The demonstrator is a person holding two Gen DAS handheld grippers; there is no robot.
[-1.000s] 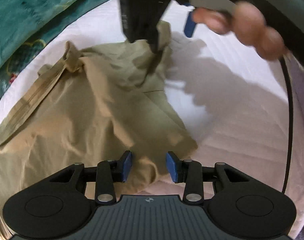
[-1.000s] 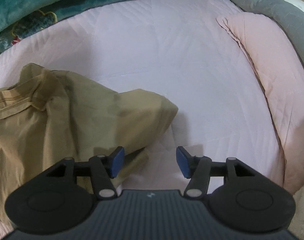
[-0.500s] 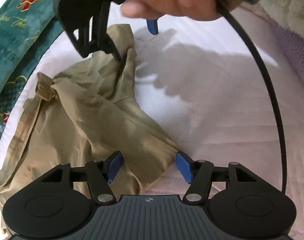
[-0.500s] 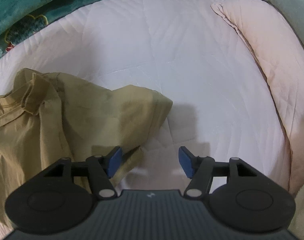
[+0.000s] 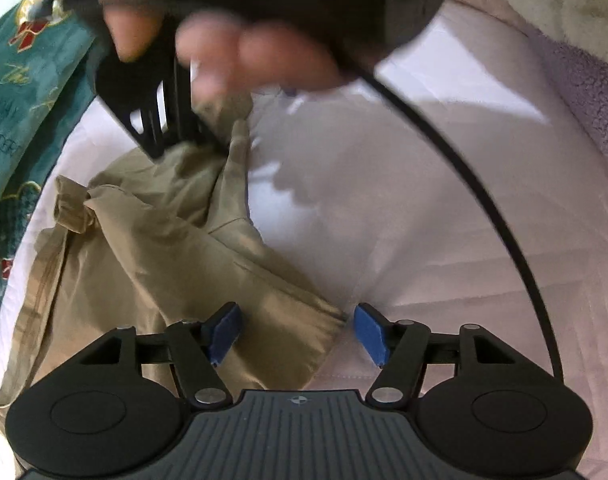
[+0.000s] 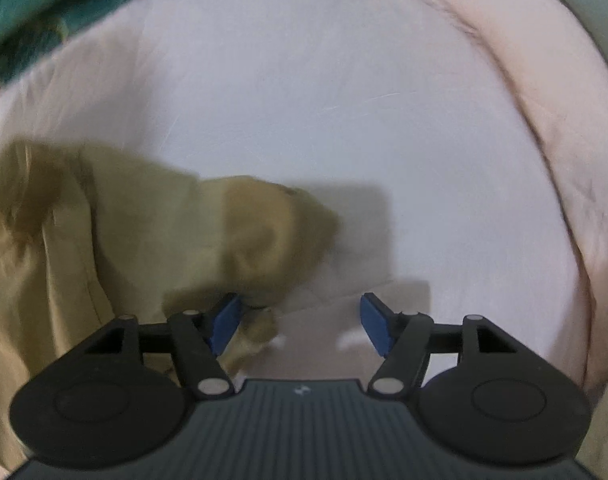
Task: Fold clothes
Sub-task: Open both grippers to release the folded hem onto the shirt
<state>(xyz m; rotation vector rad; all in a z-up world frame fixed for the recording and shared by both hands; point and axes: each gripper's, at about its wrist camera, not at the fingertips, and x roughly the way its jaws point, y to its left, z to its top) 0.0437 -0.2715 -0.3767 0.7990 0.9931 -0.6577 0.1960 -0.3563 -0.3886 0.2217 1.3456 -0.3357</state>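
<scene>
A crumpled tan garment [image 5: 144, 264] lies on the pale pink bed sheet [image 5: 404, 240]. My left gripper [image 5: 298, 330] is open, its jaws on either side of the garment's near corner. In the left wrist view the other gripper [image 5: 160, 116], held in a hand, hangs over the garment's far edge; its fingertips are hidden behind the hand. In the right wrist view my right gripper [image 6: 300, 326] is open, and the tan garment [image 6: 136, 248] lies at its left finger [image 6: 224, 322], a fold bunched just beside it. That view is blurred.
A teal patterned blanket [image 5: 12, 92] lies along the far left of the bed. A pink quilt [image 6: 552, 152] is rolled along the right side, with a fuzzy lilac cover [image 5: 584, 76] beyond. A black cable [image 5: 484, 208] hangs from the right gripper.
My left gripper has opened wider and now straddles the garment's near corner. The right gripper and hand have come closer over the garment's far edge, and the cloth there has bunched up.
</scene>
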